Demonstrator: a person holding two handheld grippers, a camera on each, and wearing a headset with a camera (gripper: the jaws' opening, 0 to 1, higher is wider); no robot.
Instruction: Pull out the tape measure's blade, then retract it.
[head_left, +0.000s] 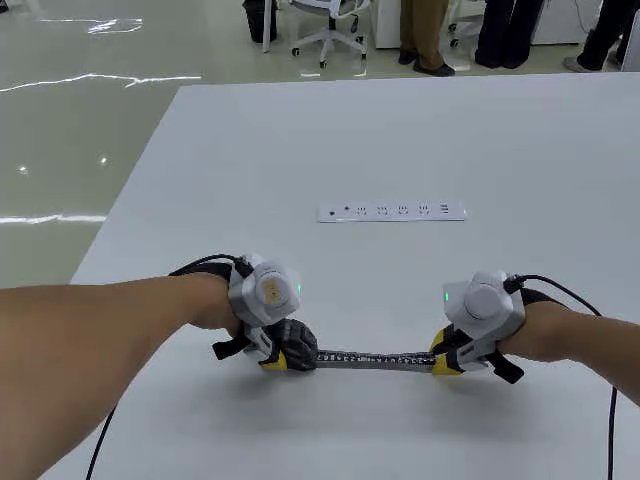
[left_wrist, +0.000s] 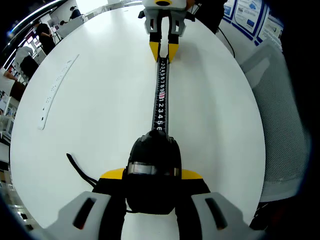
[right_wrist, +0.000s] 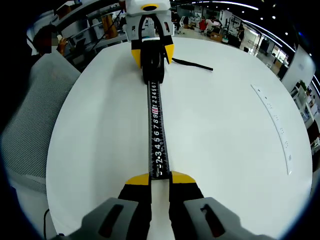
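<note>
Two hand-held tools face each other at the near end of a white table (head_left: 400, 140). The left tool (head_left: 280, 357) is clamped on the black tape measure (head_left: 296, 343), its jaws pressed against the sides of the case. On the right, the right tool (head_left: 446, 360) pinches the tip of the blade (head_left: 375, 358), its jaws almost together. The blade is out of the case and runs straight between the two tools, numbers facing up. A white power strip (head_left: 392, 211) lies farther back, well apart.

2 grippers — 1 left gripper (head_left: 274, 358), 1 right gripper (head_left: 444, 361) — 1 tape measure (head_left: 298, 343), 1 power strip (head_left: 391, 211), 1 table (head_left: 400, 130)
</note>
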